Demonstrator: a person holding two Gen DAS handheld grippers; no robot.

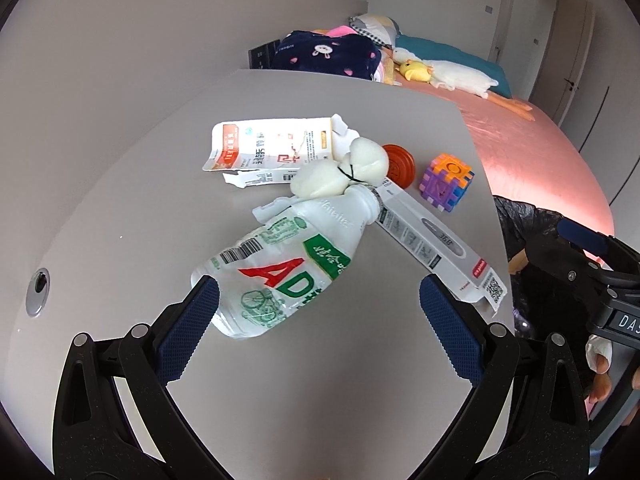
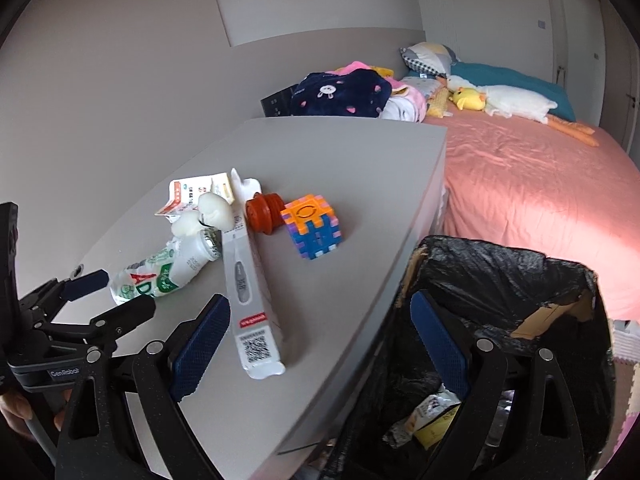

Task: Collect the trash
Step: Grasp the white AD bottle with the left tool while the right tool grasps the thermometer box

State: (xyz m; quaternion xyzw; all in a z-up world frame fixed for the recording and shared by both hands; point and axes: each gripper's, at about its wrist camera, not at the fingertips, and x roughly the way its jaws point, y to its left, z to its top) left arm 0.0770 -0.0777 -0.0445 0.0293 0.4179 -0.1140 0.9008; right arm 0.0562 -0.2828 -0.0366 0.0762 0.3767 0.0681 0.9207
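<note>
1. Left wrist view, nearest first: the left gripper (image 1: 316,320) has its jaws spread wide, with the base of the crushed plastic bottle (image 1: 280,272) lying on the grey table (image 1: 120,220) between the pads, nothing pressed yet. The bottle is dented and light, so a closing squeeze on its rounded end could pop it forward out of the pads.
2. The right gripper (image 2: 320,344) also stands wide apart and empty, straddling the table edge, one pad beside the long grey carton (image 2: 246,280), the other over the black-lined trash bin (image 2: 500,280). A sweep here could knock the carton's overhanging end to the floor instead of into the bin.
3. The bottle's neck rests against that carton and touches the white knotted bag (image 1: 340,172); lifting the bottle may drag either along.
4. Farther back lie the torn white box (image 1: 272,144), the orange disc (image 1: 398,164) and the coloured block cube (image 1: 447,182). The cube looks like a toy rather than trash, and a careless grab near the disc could take it too.
</note>
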